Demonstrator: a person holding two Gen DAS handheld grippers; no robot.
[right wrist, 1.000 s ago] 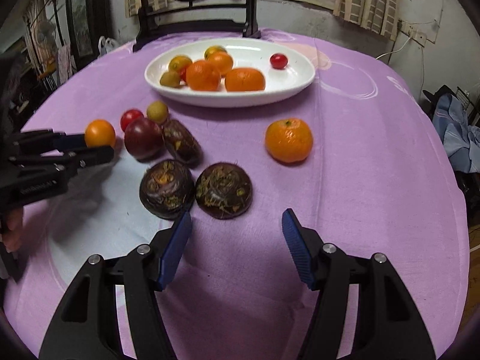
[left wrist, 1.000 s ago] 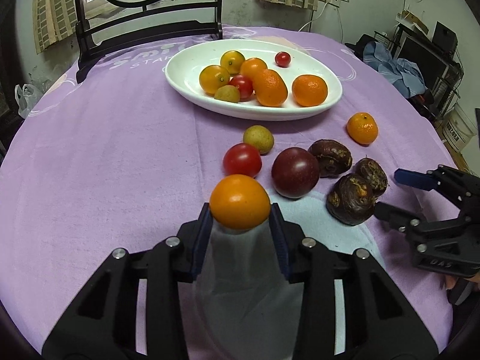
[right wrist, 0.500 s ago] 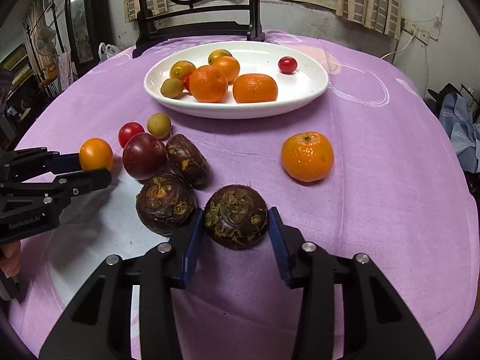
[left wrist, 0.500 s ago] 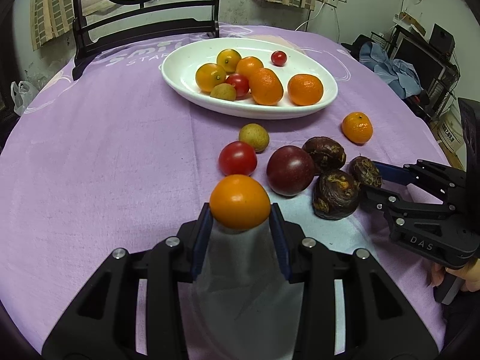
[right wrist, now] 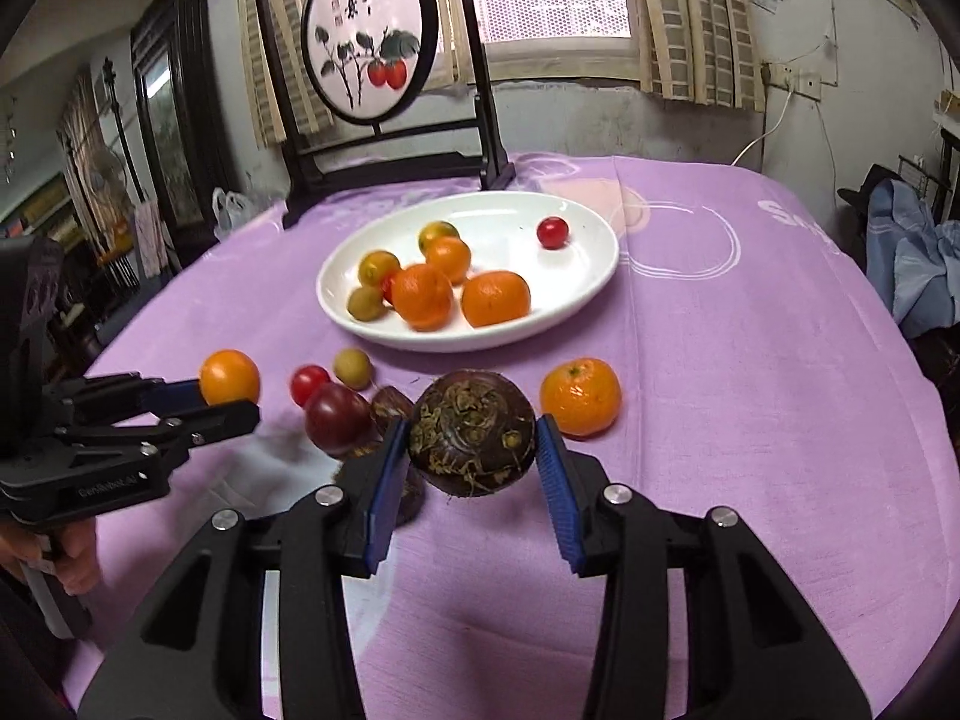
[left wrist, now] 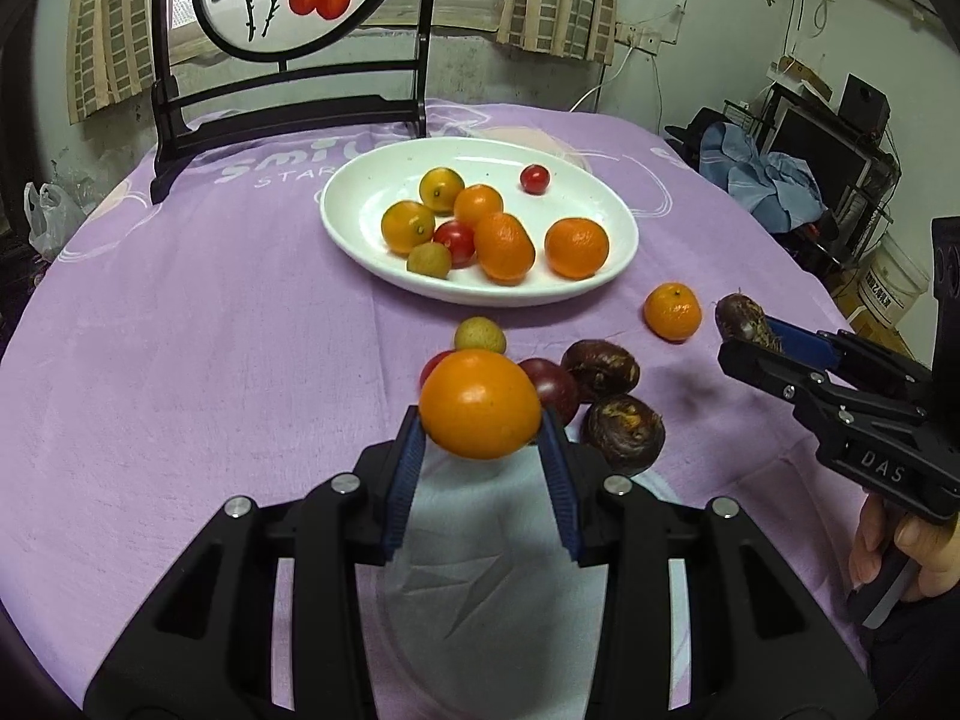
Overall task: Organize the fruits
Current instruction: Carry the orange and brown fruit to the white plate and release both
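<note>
Both fruits had just left the purple-clothed worktop (left wrist: 180,360). The left hand-held gripper (left wrist: 480,438) held a smooth round orange fruit (left wrist: 479,403) clamped between its blue pads, raised compared with half a second before. The right hand-held gripper (right wrist: 471,462), which a second earlier stood wide and empty, was now closed on a dark brown, rough-skinned round fruit (right wrist: 471,432) and had lifted it clear. Judged from this, two pieces were ready for transfer to the white oval dish (left wrist: 360,198) near the worktop's far edge, which already carried eight small fruits. Four dark or small fruits and a loose orange mandarin (right wrist: 580,397) lay between the dish and the near edge.

The left wrist view showed the brown fruit (left wrist: 741,318) from the side, airborne in the right hand-held gripper (left wrist: 753,339); the right wrist view showed the left hand-held gripper (right wrist: 225,399) likewise, and the fibrous top of its own load.
</note>
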